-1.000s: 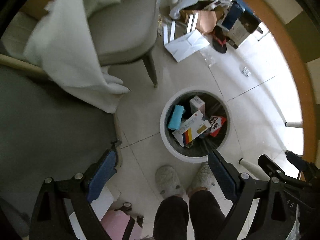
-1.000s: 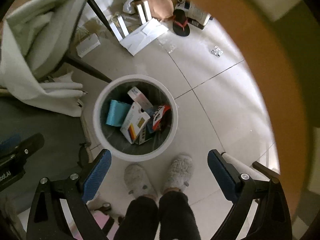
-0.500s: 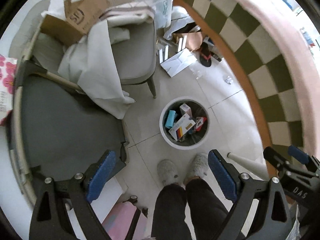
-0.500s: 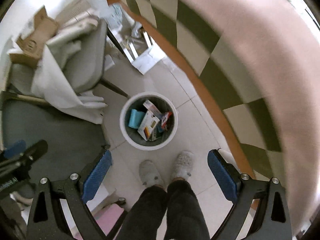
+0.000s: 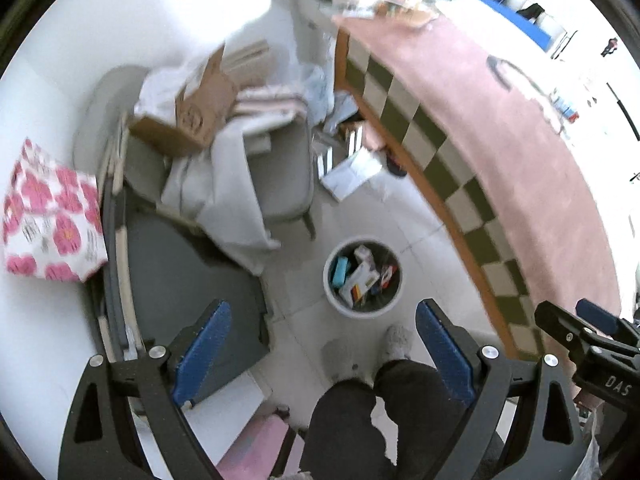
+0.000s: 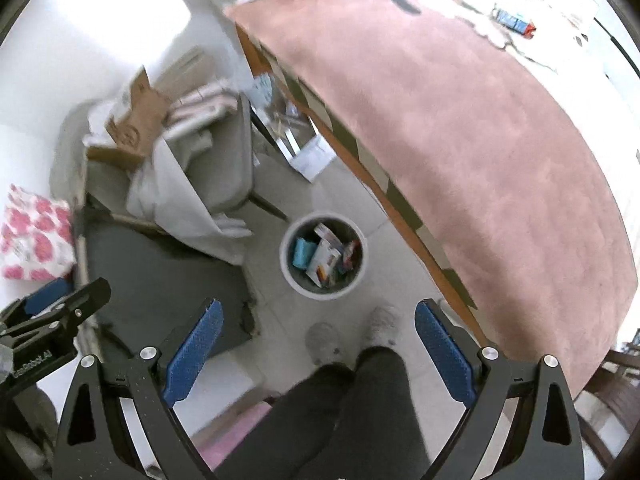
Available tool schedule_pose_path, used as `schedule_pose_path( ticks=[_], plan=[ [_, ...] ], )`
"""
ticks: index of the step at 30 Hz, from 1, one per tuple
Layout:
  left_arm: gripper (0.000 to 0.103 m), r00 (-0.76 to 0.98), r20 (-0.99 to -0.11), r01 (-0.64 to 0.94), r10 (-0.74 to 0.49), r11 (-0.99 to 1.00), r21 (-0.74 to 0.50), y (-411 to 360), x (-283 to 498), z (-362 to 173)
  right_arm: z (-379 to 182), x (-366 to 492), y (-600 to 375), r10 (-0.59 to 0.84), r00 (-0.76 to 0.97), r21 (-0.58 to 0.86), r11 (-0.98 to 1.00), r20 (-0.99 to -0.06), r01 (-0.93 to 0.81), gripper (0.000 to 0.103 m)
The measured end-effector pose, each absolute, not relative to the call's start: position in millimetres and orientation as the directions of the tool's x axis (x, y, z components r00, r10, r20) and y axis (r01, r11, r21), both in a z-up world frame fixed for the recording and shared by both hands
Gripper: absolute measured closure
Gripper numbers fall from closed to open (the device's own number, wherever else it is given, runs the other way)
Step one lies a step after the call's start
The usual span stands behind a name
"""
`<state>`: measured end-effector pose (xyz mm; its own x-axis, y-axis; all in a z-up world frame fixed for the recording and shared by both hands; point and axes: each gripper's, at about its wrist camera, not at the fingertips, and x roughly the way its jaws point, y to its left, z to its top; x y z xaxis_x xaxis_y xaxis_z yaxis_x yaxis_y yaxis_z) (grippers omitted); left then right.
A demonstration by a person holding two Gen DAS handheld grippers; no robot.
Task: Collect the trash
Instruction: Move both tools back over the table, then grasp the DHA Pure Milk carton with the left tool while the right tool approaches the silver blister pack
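Both grippers, your left gripper (image 5: 322, 344) and right gripper (image 6: 318, 340), have risen well above the trash bin (image 5: 362, 276), jaws wide and empty. With boxes already binned, you're likely heading for trash on the pink table (image 6: 480, 140).

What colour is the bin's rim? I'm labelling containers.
White, around the trash bin; clearest in the right wrist view.

1 bin (image 5: 362, 311), 2 slippers (image 5: 396, 341), 1 chair (image 5: 280, 176), 1 cardboard box (image 5: 188, 112), 2 grippers (image 5: 320, 344).

"DAS" stands on the right gripper (image 5: 576, 322).
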<state>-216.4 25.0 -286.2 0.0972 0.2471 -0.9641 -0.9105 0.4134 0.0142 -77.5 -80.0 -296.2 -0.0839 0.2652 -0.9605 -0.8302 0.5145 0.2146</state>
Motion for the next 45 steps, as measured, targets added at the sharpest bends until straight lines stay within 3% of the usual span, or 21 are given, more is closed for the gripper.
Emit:
schedule_pose_path(
  ticks=[9,12,18,24,26,31,39,43,45],
  plan=[
    [0.008,0.148,-0.919,-0.866,0.366,0.497,0.059,69,-91,-235,-245,38,-52,0.344,-0.038,0.262,0.635,-0.938,-0.727,0.005],
    [0.0,0.153,-0.912,-0.848,0.381,0.524,0.077,93,-24,-235,-246,111,-44,0.331,-0.001,0.247,0.702,-0.944,-0.668,0.005],
    [0.0,0.088,-0.93,-0.817,0.357,0.561,0.138,144,93,-279,-297,278,-22,0.245,0.047,0.191,0.849,-0.968,-0.492,0.005],
    [0.0,-0.021,-0.956,-0.766,0.292,0.61,0.203,177,186,-349,-370,381,25,0.083,0.069,0.028,0.816,-0.994,-0.577,0.004],
    [0.0,-0.046,-0.963,-0.76,0.265,0.617,0.206,185,206,-365,-386,400,39,0.062,0.071,0.006,0.793,-0.996,-0.61,0.0],
    [0.0,-0.069,-0.972,-0.753,0.227,0.628,0.2,191,234,-383,-415,425,68,0.05,0.037,0.014,0.759,-0.998,-0.651,0.0],
    [0.0,-0.069,-0.972,-0.718,0.226,0.665,0.205,189,266,-383,-413,430,77,0.069,0.06,0.013,0.755,-0.996,-0.656,0.0],
    [0.0,-0.045,-0.967,-0.69,0.252,0.692,0.212,182,284,-370,-396,423,39,0.121,0.082,0.046,0.787,-0.989,-0.615,0.023],
    [0.0,-0.022,-0.966,-0.669,0.258,0.714,0.206,180,299,-364,-388,432,17,0.175,0.052,0.117,0.823,-0.983,-0.556,0.05]
  ],
)
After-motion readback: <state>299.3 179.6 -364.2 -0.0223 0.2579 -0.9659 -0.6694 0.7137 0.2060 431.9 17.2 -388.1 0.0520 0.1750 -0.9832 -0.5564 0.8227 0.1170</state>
